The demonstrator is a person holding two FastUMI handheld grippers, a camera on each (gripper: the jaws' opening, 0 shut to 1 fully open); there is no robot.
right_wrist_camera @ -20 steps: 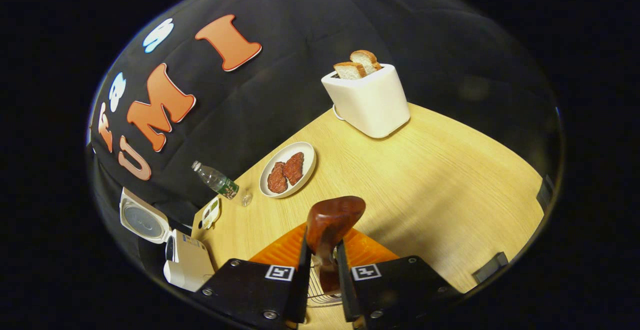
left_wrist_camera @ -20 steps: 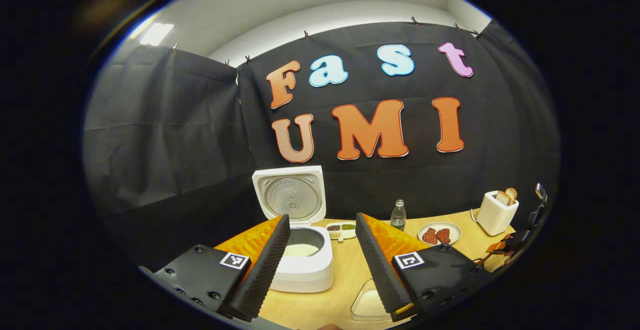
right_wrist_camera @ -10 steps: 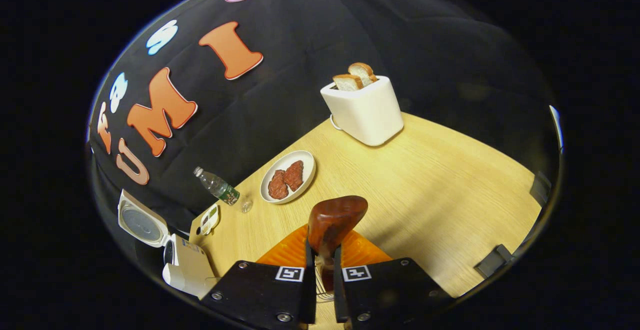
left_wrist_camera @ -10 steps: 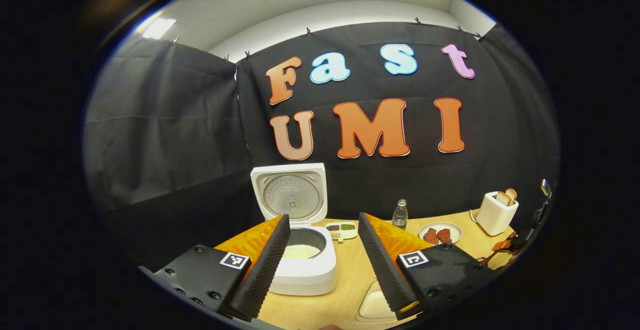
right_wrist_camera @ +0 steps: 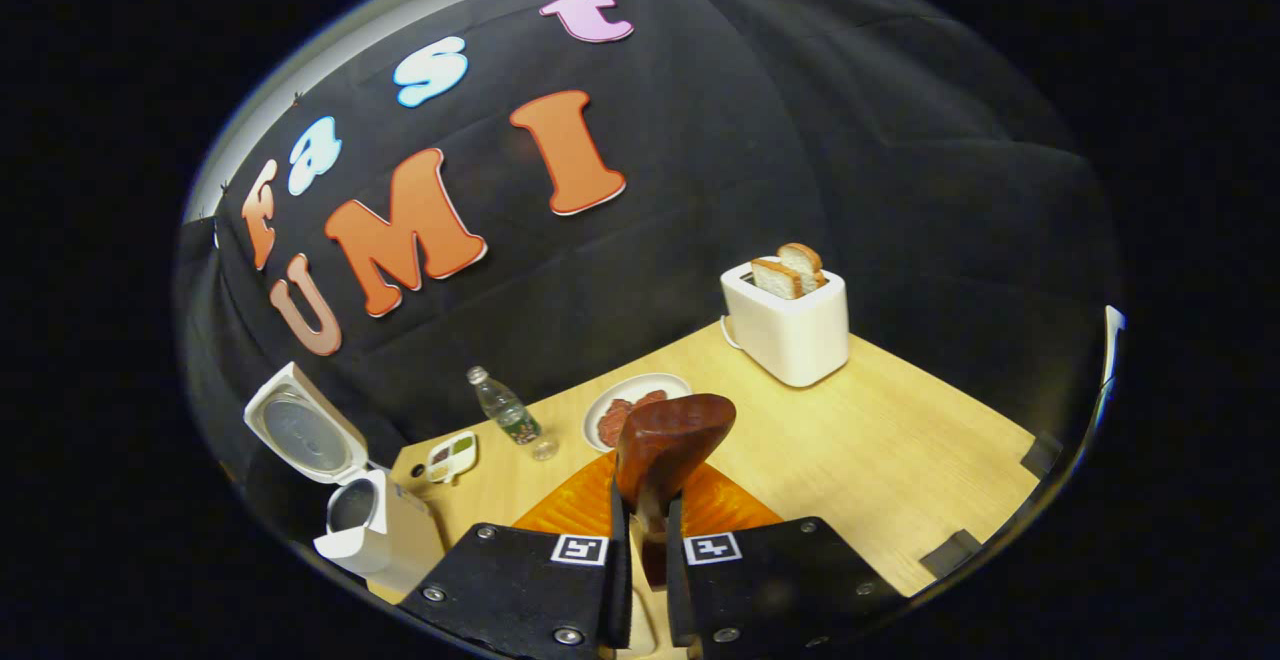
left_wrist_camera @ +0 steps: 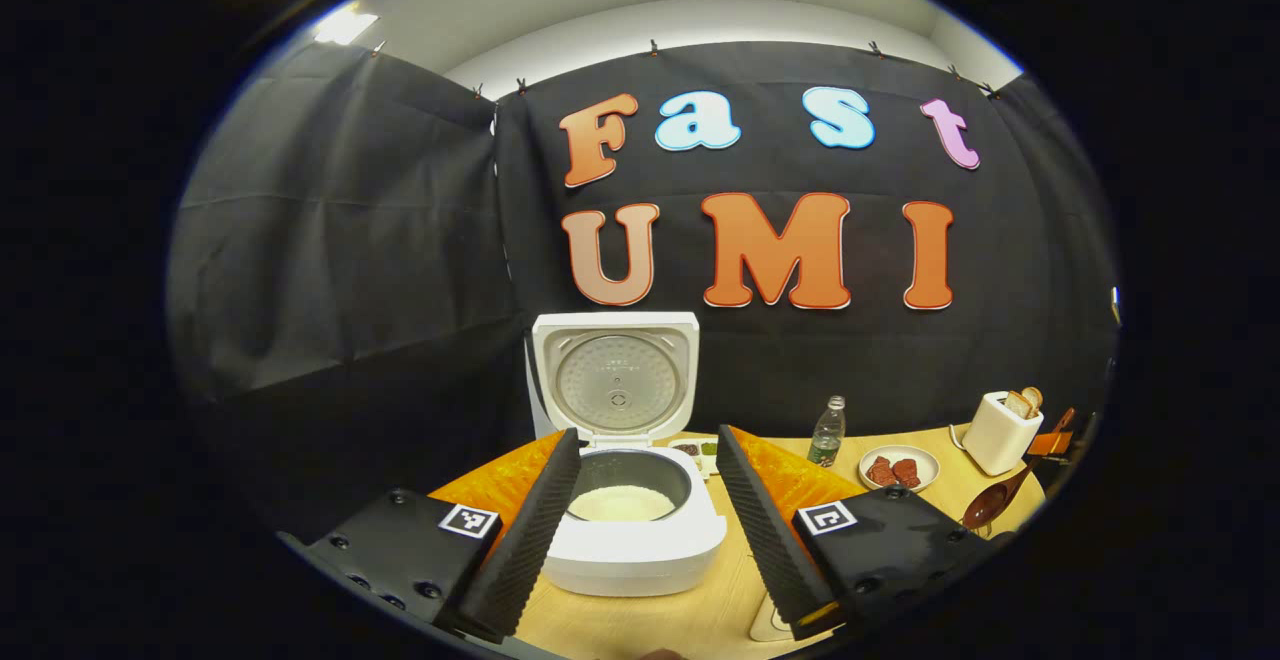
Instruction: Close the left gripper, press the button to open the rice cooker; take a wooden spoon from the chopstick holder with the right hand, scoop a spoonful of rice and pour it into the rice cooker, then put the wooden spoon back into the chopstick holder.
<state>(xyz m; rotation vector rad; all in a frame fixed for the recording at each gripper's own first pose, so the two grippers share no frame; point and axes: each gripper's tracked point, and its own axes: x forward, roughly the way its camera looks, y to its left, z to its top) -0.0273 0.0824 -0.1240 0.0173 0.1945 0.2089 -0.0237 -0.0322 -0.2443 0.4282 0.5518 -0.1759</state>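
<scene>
- Gripping the wooden spoon (right_wrist_camera: 665,450) by its handle, the right gripper (right_wrist_camera: 640,540) has both fingers pressed against it; the spoon's bowl rises just ahead of the fingertips, tilted a little to the right.
- Beyond the spoon's bowl in the right gripper view lie a plate of meat (right_wrist_camera: 625,408) and, farther off to the right, a white toaster (right_wrist_camera: 790,325) with two slices of bread standing in it.
- To the left of that gripper, a clear bottle (right_wrist_camera: 505,415) stands near a small divided dish (right_wrist_camera: 450,455), and the rice cooker (right_wrist_camera: 375,530) sits at the far left, its lid (right_wrist_camera: 300,435) up.
- The left gripper (left_wrist_camera: 640,510) has its fingers spread wide apart, holding nothing.
- Straight ahead between those fingers sits the rice cooker (left_wrist_camera: 635,530), lid (left_wrist_camera: 615,375) raised upright, white rice (left_wrist_camera: 620,503) in the inner pot.
- Far to the right in the left gripper view, the wooden spoon (left_wrist_camera: 995,502) shows beside the toaster (left_wrist_camera: 1000,430), with the plate of meat (left_wrist_camera: 897,468) and bottle (left_wrist_camera: 826,432) nearer the middle.
- All of these rest on a light wooden table (right_wrist_camera: 900,440).
</scene>
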